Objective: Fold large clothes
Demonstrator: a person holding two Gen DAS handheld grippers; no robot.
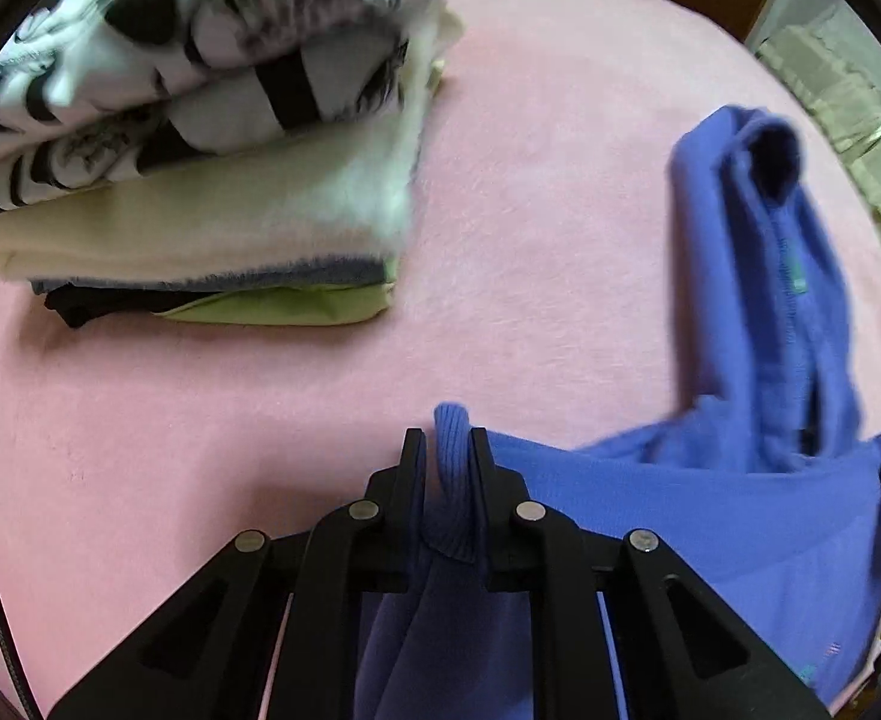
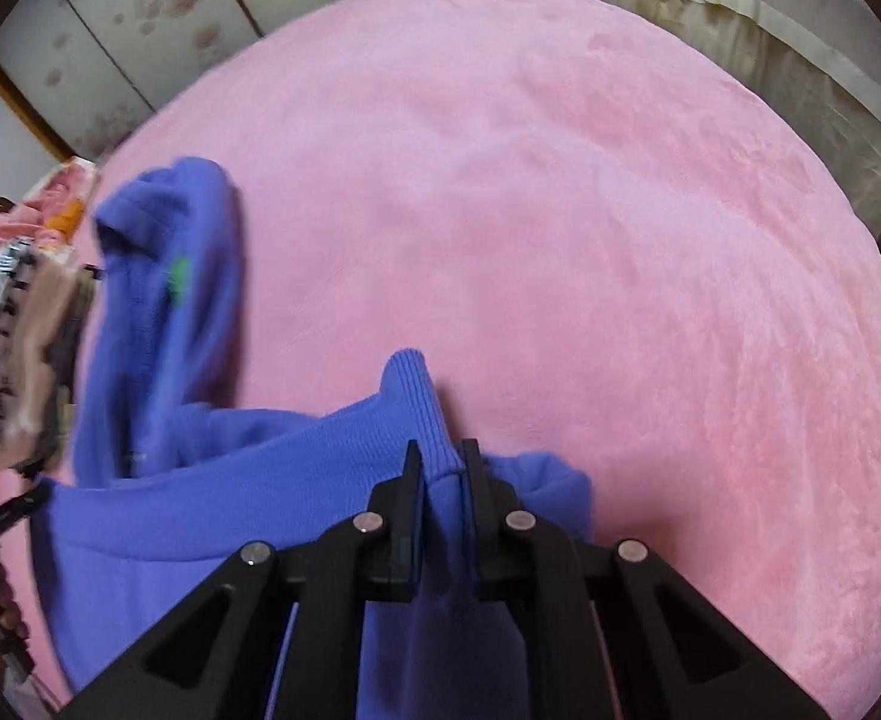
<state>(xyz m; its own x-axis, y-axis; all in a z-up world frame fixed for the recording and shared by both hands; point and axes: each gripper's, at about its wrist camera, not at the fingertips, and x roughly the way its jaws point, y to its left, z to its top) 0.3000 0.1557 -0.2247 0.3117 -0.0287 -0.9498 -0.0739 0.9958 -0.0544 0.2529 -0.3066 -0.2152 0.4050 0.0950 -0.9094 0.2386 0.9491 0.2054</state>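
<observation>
A ribbed edge of the blue sweater (image 1: 788,528) is being pinched between the closed fingers of the left hand-held gripper (image 1: 448,450), while a second ribbed edge of the same garment is being clamped in the right hand-held gripper (image 2: 440,459). Both tools are being pointed forward and slightly downward over the pink bed (image 2: 560,210), low above the plush cover, with the cloth being stretched between them. The sweater is being spread across the bed's near side, one sleeve (image 1: 752,228) being trailed away from the body and appearing blurred. A stack of folded clothes (image 1: 200,180) is being kept near the left gripper, apart from the sweater.

Only narrow strips of ribbing are being gripped, so a sharp pull is being judged likely to slip an edge free. The loose sleeve is also being judged liable to be trapped crookedly under a fold, or dragged against the finished stack and disturbing it.
</observation>
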